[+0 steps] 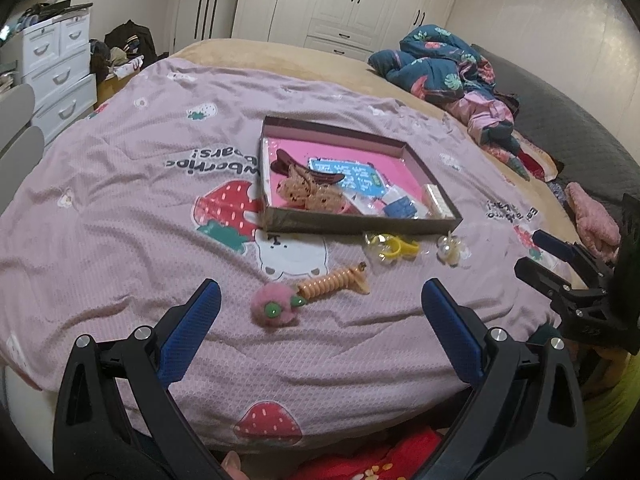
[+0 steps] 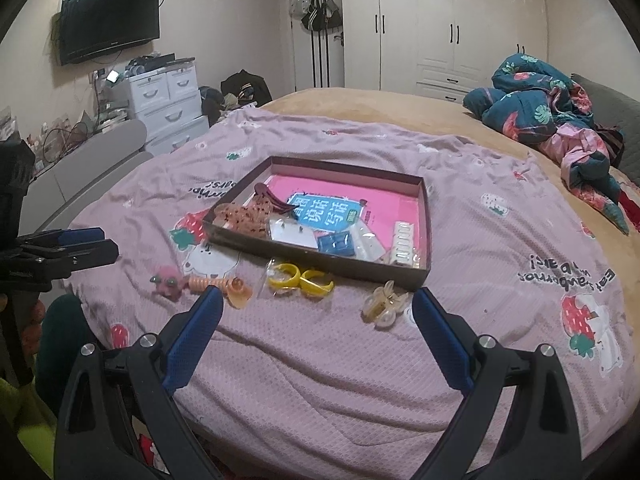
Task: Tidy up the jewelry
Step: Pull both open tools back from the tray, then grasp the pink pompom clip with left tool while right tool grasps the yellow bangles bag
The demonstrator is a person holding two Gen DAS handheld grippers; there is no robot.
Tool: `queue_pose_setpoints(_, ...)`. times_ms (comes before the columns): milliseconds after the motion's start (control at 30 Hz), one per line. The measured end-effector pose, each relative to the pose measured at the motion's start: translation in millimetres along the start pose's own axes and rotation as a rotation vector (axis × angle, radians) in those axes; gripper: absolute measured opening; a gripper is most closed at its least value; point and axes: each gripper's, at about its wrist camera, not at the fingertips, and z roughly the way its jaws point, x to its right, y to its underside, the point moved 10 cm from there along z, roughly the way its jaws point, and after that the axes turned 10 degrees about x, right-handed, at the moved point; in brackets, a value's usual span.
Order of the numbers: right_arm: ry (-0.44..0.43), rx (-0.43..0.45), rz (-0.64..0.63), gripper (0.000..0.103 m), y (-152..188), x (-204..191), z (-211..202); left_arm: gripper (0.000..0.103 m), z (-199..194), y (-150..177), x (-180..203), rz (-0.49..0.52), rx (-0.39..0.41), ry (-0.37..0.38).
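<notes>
Evidently light and springy, the coiled hair tie (image 1: 332, 282) with its soft pompom (image 1: 274, 308) lies on the bed near its front edge, before the tray (image 1: 360, 224); grip the coil's middle. Both the left gripper (image 1: 320, 300) and the right gripper (image 2: 318, 308) hover with fingers apart, empty.

My right gripper (image 1: 560, 264) shows only partly in the left view, cut off at the frame's right edge, and its jaw gap can't be judged there. In the right view my left gripper (image 2: 84, 246) runs off the left edge. Inside the tray (image 2: 425, 216), the near wall hides the lower parts of the small bags. The blue card (image 1: 346, 176) in the tray carries print too small to read in the left view.
</notes>
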Motion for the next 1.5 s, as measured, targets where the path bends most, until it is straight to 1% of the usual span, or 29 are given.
queue_pose_setpoints(533,-0.013,-0.068,-0.017,0.095,28.6,-9.7,18.4,0.094,24.2,33.9,-0.4,0.018,-0.093,-0.001)
queue_pose_setpoints(767,-0.004,-0.101,-0.043,0.095,45.2,-10.3,30.6,0.094,38.2,48.1,-8.2,0.010,-0.135,-0.008)
queue_pose_setpoints(1000,0.007,-0.134,-0.068,0.095,56.6,-8.5,49.0,0.094,56.1,60.7,-22.7,0.015,-0.163,-0.034)
queue_pose_setpoints(1033,0.007,-0.138,-0.070,0.095,58.1,-8.7,51.1,0.092,58.1,60.5,-23.8,0.018,-0.165,-0.036)
queue_pose_setpoints(1100,0.011,-0.148,-0.076,0.095,61.0,-7.7,57.8,0.086,62.6,61.3,-25.1,0.026,-0.170,-0.038)
queue_pose_setpoints(1167,0.013,-0.155,-0.077,0.095,62.6,-7.3,62.5,0.078,66.5,61.4,-26.4,0.028,-0.172,-0.039)
queue_pose_setpoints(1233,0.014,-0.158,-0.080,0.095,63.1,-6.7,68.7,0.075,69.8,61.3,-27.3,0.026,-0.174,-0.037)
queue_pose_setpoints(1267,0.017,-0.160,-0.082,0.095,63.3,-6.8,71.4,0.069,71.1,60.6,-28.0,0.026,-0.172,-0.037)
queue_pose_setpoints(1400,0.020,-0.166,-0.090,0.095,61.8,-6.8,84.9,0.057,78.7,57.9,-32.2,0.031,-0.169,-0.050)
queue_pose_setpoints(1467,0.024,-0.166,-0.102,0.095,60.3,-7.7,93.1,0.048,81.6,57.4,-34.6,0.030,-0.169,-0.056)
queue_pose_setpoints(1500,0.025,-0.164,-0.110,0.095,59.3,-8.5,98.1,0.045,82.2,57.0,-36.0,0.031,-0.168,-0.059)
